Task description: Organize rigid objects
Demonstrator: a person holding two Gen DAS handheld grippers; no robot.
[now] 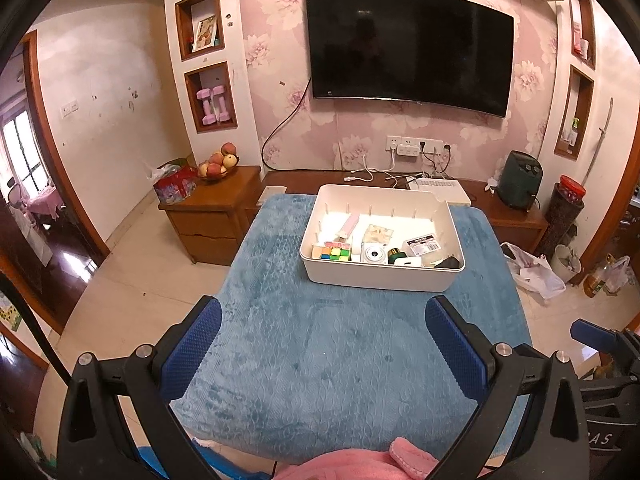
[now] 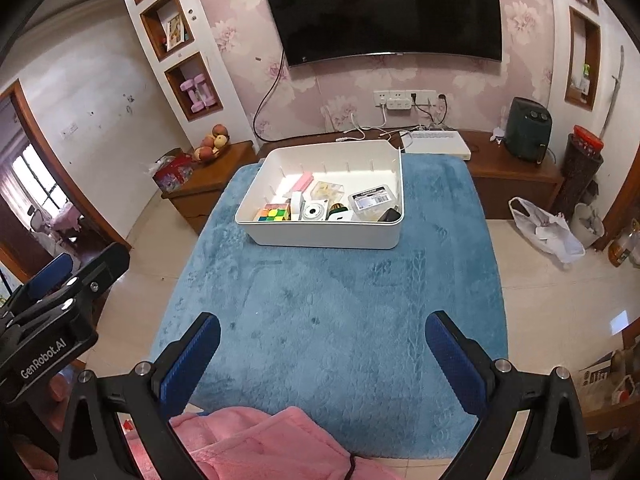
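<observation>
A white plastic bin (image 1: 380,276) (image 2: 320,236) stands at the far end of a table covered in blue plush cloth (image 1: 320,340) (image 2: 328,300). Inside lie a colourful puzzle cube (image 1: 335,252) (image 2: 274,213), a small white camera (image 1: 374,255) (image 2: 314,211), a pink flat box (image 1: 351,222) (image 2: 302,181), a clear labelled case (image 1: 424,245) (image 2: 372,199) and a black item (image 1: 450,263) (image 2: 390,215). My left gripper (image 1: 322,320) hovers open over the near cloth, nothing between its blue pads. My right gripper (image 2: 322,334) is likewise open and empty, well short of the bin.
A pink fleece sleeve (image 2: 256,440) lies at the near edge. Behind the table run a low wooden TV bench (image 1: 512,216), a side cabinet (image 1: 212,216) with a fruit bowl (image 1: 218,164), and a wall TV (image 1: 408,44). Plastic bags (image 2: 544,228) sit on the tiled floor at right.
</observation>
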